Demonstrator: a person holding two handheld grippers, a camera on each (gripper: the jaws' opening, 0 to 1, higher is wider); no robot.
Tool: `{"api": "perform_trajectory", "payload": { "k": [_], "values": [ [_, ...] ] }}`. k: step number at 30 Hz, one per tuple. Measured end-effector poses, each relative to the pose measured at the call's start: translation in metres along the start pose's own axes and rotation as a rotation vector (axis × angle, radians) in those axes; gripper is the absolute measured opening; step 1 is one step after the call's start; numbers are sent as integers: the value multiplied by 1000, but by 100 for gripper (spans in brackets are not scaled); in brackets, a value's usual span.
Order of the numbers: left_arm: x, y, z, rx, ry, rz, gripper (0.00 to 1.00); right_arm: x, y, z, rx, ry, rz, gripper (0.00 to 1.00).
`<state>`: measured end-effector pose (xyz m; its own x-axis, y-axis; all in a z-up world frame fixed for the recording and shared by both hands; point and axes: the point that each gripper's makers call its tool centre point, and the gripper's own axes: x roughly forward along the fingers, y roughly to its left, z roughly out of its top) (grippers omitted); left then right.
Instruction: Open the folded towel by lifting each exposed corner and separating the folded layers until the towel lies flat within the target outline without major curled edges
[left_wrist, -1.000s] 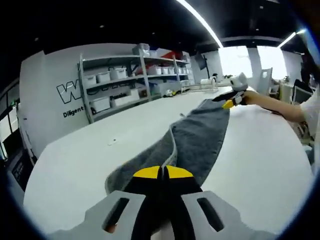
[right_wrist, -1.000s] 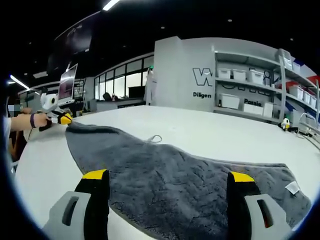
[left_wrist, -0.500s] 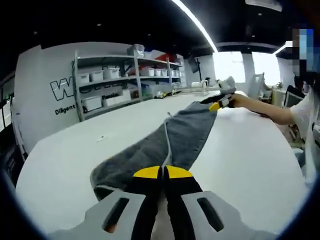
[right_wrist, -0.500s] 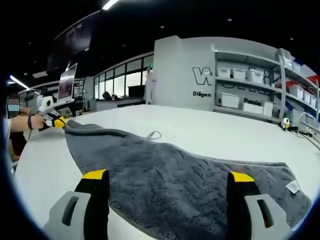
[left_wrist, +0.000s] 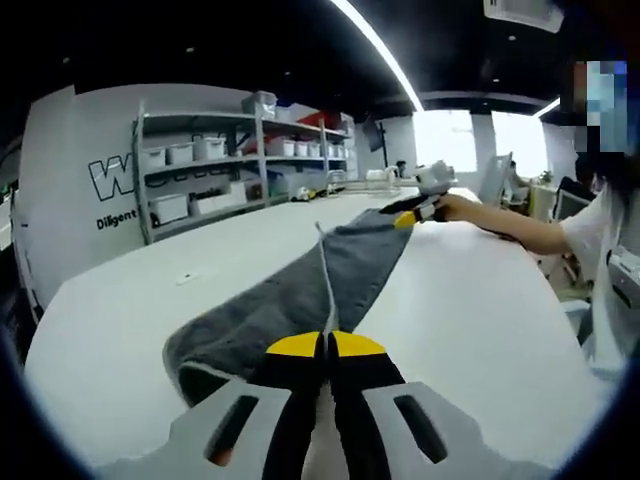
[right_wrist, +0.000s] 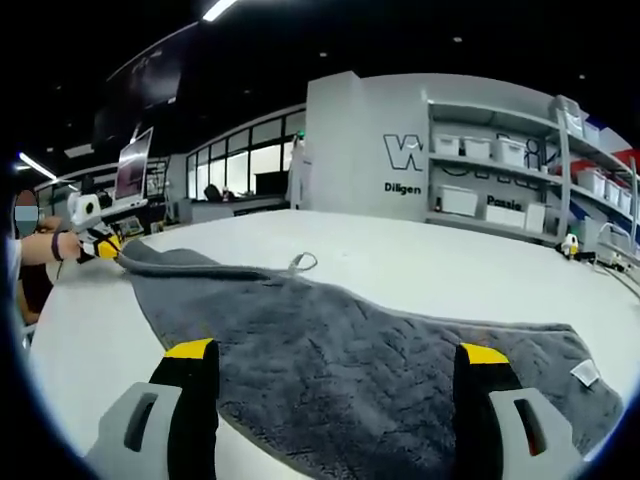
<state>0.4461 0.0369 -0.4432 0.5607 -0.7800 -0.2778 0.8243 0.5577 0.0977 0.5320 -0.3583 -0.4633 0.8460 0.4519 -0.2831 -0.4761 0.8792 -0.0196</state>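
A grey towel (left_wrist: 300, 290) stretches across the white table (left_wrist: 480, 300), from my left gripper (left_wrist: 325, 345) to the far end. The left jaws are shut on the towel's near edge, which lifts into them. In the right gripper view the towel (right_wrist: 300, 320) spreads wide under my right gripper (right_wrist: 336, 352), whose jaws stand open, one on each side of the cloth. At the far left of that view the left gripper (right_wrist: 105, 243) holds a raised corner. The right gripper (left_wrist: 415, 210) sits at the towel's far end. A small loop (right_wrist: 300, 262) and a white label (right_wrist: 583, 375) show on the edges.
Metal shelves with white bins (left_wrist: 200, 180) stand against the wall behind the table (right_wrist: 420, 260), also seen as shelves (right_wrist: 510, 170) at the right. A person's forearm (left_wrist: 510, 225) reaches in from the right. Desks and monitors lie beyond the table's far edge.
The left gripper has drawn its towel corner further from the right gripper, pulling the far edge taut and slightly raised. The right gripper has stayed open and still.
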Motion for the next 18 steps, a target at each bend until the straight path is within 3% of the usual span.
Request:
{"api": "perform_trajectory", "payload": {
  "k": [8,18],
  "values": [
    [-4,-19,-7,-3,18,-41,2,-1,1,0,1,-1,1,99],
    [-5,-39,-14,-20,21,-89,2,-5,-5,10,51,-52,0,99]
  ]
}}
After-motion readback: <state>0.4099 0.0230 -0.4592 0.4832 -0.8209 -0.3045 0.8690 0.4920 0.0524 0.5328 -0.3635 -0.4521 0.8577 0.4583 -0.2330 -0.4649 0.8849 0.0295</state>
